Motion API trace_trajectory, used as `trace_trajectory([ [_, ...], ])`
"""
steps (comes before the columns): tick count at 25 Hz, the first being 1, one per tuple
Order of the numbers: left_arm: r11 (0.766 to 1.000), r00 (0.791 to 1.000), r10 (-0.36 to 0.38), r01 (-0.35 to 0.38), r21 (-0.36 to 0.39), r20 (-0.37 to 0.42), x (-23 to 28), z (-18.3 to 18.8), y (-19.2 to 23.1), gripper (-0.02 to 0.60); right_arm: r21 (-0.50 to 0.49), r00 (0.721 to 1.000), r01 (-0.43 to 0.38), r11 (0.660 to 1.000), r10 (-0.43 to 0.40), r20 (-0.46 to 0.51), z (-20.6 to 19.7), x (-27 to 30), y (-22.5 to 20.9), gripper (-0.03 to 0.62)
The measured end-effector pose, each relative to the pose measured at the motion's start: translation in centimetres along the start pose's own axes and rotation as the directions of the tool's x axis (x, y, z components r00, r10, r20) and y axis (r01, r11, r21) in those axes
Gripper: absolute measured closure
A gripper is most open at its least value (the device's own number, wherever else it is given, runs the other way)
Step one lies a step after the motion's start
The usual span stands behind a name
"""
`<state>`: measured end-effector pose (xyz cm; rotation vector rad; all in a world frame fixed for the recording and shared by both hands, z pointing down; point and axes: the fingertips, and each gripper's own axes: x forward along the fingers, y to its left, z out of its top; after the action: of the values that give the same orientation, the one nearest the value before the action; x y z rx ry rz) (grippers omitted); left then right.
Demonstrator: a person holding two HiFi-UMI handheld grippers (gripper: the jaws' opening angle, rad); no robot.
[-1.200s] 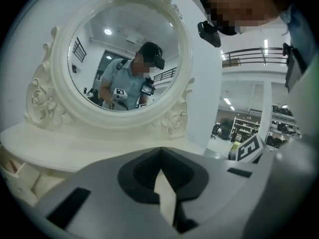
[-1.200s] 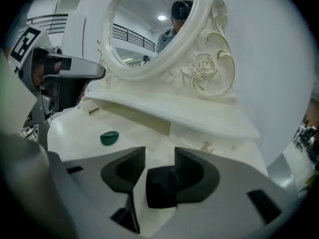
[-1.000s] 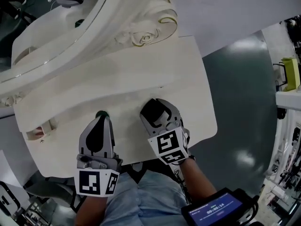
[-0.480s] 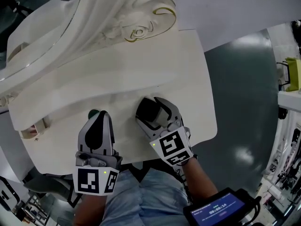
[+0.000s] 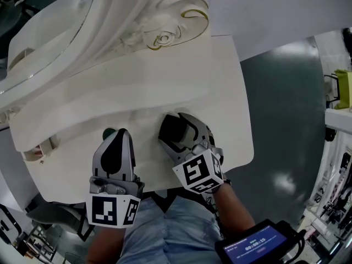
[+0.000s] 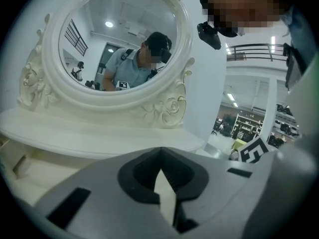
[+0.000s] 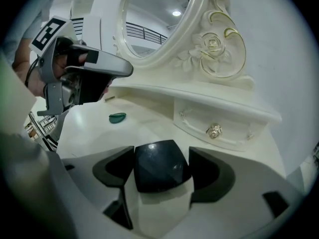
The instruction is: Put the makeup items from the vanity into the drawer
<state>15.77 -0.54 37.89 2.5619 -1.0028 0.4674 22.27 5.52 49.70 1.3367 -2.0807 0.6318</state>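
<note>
The right gripper's [image 7: 162, 169] jaws have just been opening and now stand wide. The black compact [image 7: 157, 159] lies on the worktop [image 7: 149, 128] between them, unpressed (it sits nearer the left-hand pad). Centre it first, then close squarely on its flat sides so it cannot pivot. The left gripper [image 5: 117, 137] has its jaws together and empty, with a green item [image 7: 117, 117] just beyond its tip. The drawer [image 7: 199, 126] looks shut and probably needs opening first.
</note>
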Motion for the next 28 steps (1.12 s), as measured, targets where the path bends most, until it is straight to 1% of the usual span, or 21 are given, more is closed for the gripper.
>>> trace_trajectory([
  [5,1.000,1.000,0.013,-0.013,-0.002,0.005,-0.2,0.2,0.5,0.583,-0.052,0.999,0.021,0.998,-0.022,-0.026,0.0,0.0,-0.2,0.264],
  [12,1.000,1.000,0.024,-0.024,-0.013,0.016,-0.6,0.1,1.1,0.583,-0.119,0.994,-0.084,0.989,0.076,-0.076,-1.2,0.4,-0.2,0.237],
  [15,0.999,0.999,0.030,-0.030,-0.019,0.021,-0.8,0.2,1.4,0.583,-0.117,0.991,-0.108,0.987,0.097,-0.093,-1.3,0.5,0.1,0.246],
  [18,0.999,0.999,0.037,-0.036,-0.025,0.031,-1.0,0.4,1.8,0.583,-0.097,0.992,-0.085,0.992,0.076,-0.101,-1.2,0.5,-0.1,0.249],
  [21,0.999,0.998,0.038,-0.037,-0.028,0.040,-1.3,0.6,2.0,0.583,-0.049,0.995,-0.060,0.997,0.056,-0.086,-0.8,0.2,-0.1,0.250],
  [23,0.999,0.998,0.040,-0.038,-0.028,0.048,-1.5,0.8,2.1,0.583,-0.025,0.996,-0.059,0.998,0.057,-0.073,-0.3,0.1,0.1,0.252],
  [28,0.998,0.995,0.061,-0.059,-0.032,0.083,-3.3,1.6,3.1,0.583,-0.034,0.996,-0.075,0.997,0.074,-0.042,2.1,-0.4,1.9,0.252],
])
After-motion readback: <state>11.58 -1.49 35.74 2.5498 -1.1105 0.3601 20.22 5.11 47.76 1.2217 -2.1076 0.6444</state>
